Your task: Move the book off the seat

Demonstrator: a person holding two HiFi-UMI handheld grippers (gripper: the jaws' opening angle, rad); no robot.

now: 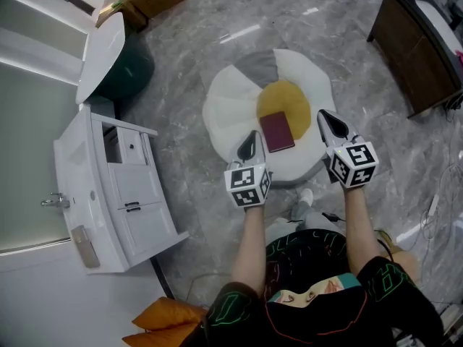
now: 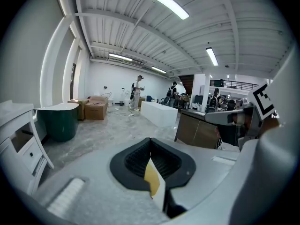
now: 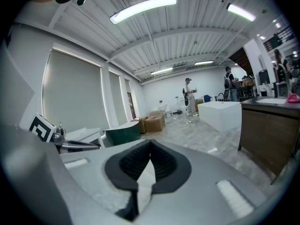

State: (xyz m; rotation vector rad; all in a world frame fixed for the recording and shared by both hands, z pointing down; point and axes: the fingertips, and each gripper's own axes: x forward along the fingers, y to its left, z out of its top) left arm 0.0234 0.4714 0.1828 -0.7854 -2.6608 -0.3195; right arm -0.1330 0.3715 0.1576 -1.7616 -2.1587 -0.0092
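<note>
Distant people (image 2: 137,90) appear in gripper views; book (image 1: 277,131) only in head view.

1. head view looks steeply down from overhead, the seat (image 1: 231,100) just above frame centre.
2. left gripper view looks level along its jaws across the room.
3. right gripper view likewise; all share the cardboard boxes (image 2: 96,109).

The room is bright, evenly lit by long ceiling tube lamps (image 2: 158,0) that burn almost white near twelve o'clock in both gripper views. In the head view, pale streaks of glare lie on the polished grey floor (image 1: 347,63) around twelve o'clock. Shadows are soft and faint. Both gripper views bulge like fisheyes, with black corners all round.
</note>
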